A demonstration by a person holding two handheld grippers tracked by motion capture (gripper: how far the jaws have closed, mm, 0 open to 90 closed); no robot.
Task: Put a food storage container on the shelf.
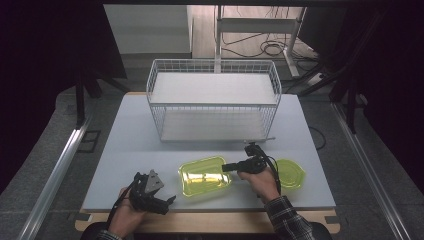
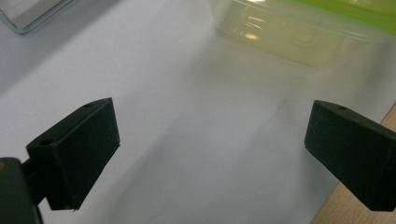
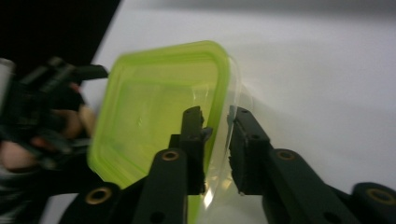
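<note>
Clear tub [image 1: 204,176] with lime-green rim sits open and upright, empty, at the desk's [image 1: 130,145] front centre, its right wall pinched by the right tongs [image 3: 215,140]; matching lid [image 1: 291,173] lies flat well right.

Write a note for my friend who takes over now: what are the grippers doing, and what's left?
Right gripper: fingers shut on the green container, one inside its rim, one outside.
Left gripper: open, holding nothing, near the table's front edge.
Green lid: flat on the table, right of the container.
Wire rack: behind, nothing on either shelf.
Probably left: move the container, deal with the lid.
</note>
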